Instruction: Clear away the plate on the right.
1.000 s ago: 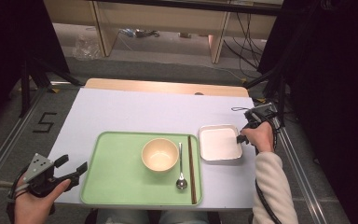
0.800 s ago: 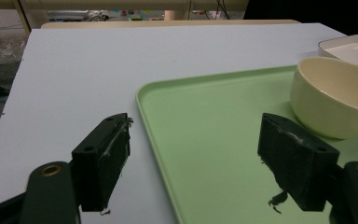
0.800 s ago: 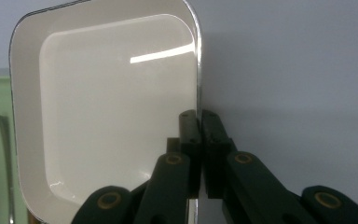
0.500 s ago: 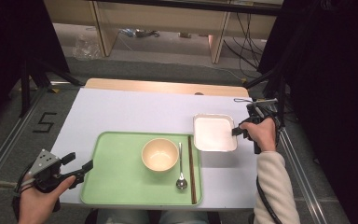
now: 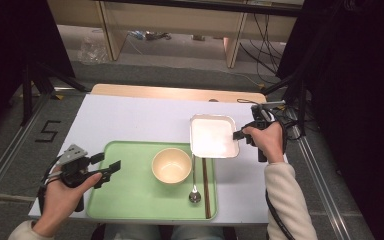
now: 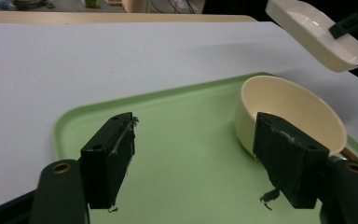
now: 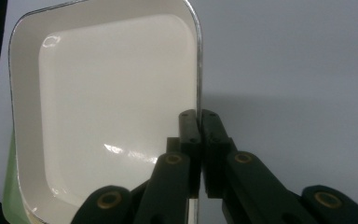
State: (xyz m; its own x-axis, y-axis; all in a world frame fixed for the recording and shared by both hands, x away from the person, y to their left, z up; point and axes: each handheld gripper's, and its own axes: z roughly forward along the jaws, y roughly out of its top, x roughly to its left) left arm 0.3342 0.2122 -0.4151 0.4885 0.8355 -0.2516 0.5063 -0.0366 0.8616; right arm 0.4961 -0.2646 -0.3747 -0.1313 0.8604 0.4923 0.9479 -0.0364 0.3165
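Square white dish (image 5: pixel 213 136), glossy, metal-rimmed

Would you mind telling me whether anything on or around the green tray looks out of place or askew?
The white square dish is off the table, tilted, clamped by its rim in the right gripper, overhanging the green tray. The bowl, spoon and chopsticks lie tidy. Nothing looks spilled or damaged.
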